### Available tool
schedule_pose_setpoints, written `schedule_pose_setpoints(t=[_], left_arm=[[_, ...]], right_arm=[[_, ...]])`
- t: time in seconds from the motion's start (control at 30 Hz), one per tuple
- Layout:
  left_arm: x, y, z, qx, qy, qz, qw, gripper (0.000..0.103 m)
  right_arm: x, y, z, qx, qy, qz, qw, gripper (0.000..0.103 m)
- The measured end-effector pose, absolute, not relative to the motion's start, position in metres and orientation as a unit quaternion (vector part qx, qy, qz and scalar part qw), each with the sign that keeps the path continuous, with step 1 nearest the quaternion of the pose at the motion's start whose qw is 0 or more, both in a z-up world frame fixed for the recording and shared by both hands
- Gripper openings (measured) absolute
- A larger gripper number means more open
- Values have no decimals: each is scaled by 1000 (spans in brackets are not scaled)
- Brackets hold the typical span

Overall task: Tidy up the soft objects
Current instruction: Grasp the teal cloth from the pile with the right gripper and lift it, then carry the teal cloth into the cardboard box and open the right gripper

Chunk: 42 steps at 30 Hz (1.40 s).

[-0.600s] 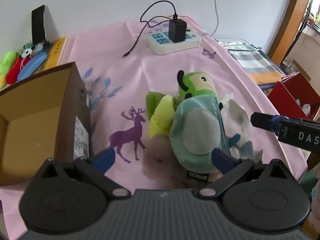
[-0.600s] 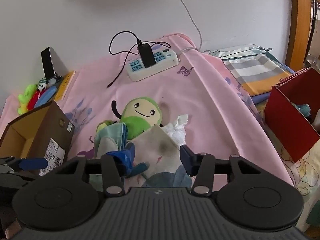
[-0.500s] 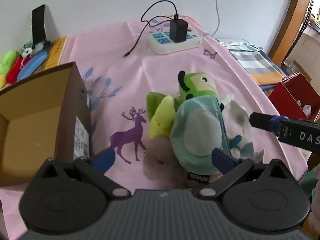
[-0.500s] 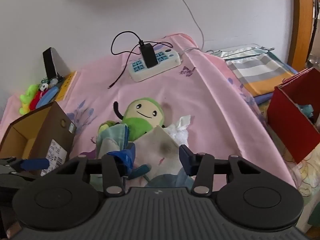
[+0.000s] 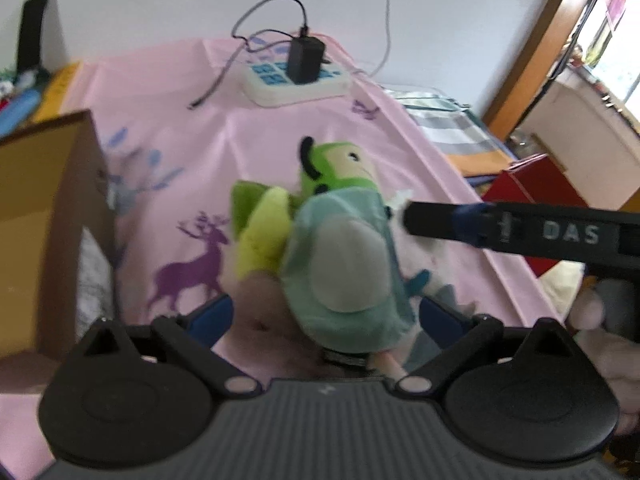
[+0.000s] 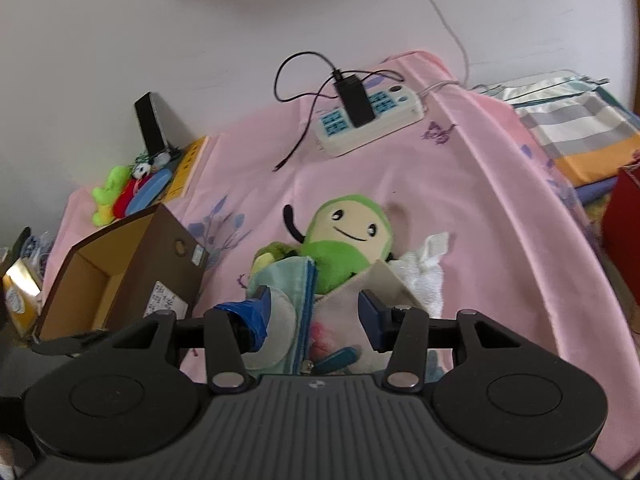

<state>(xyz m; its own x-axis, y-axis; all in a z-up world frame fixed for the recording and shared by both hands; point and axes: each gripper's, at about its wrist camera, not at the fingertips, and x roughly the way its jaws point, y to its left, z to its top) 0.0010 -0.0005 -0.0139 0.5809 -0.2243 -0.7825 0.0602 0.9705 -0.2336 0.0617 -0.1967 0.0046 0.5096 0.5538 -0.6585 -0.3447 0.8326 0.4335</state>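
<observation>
Pink cloth under plush pile, seemingly ungripped.

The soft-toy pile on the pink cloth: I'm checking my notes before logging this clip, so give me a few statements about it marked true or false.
1. The green smiling plush toy lies on the pink deer-print cloth. True.
2. The brown cardboard box is closed with a lid. False: its top is open.
3. A black charger is plugged into the white power strip. True.
4. The left gripper is clamped shut. False: its jaws stand wide on either side of the pale teal fabric pouch.
5. The red box sits beside the brown one. False: it is off the cloth's opposite edge.
</observation>
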Motion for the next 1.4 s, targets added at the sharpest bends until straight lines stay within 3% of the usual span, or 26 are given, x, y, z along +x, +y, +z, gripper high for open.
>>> schedule_pose_setpoints(t=[0.1,0.33,0.37,0.5,0.63,1.07,1.4], left_arm=[[4,-4,-19,-100,457,-90,879,92],[12,-5,-36,-121,477,-98,865,57],[11,-5,-36,-124,475,-97,866,48],[12,-9,-36,-117,469,-100,870,27],[7,-14,-30,-99,456,-99,879,13],[-24,9,35,-58,335,-126,932,9],[-44,130,60,-23,302,-85,949,9]], right_arm=[[68,-191,1,122,423,276,854,32],[84,-178,-11,115,431,300,843,26],[86,-176,-13,115,431,304,842,23],[88,-174,-18,114,432,309,840,3],[86,-178,-17,111,420,330,838,0],[80,-186,24,181,374,408,813,0],[75,-69,50,168,355,452,801,0]])
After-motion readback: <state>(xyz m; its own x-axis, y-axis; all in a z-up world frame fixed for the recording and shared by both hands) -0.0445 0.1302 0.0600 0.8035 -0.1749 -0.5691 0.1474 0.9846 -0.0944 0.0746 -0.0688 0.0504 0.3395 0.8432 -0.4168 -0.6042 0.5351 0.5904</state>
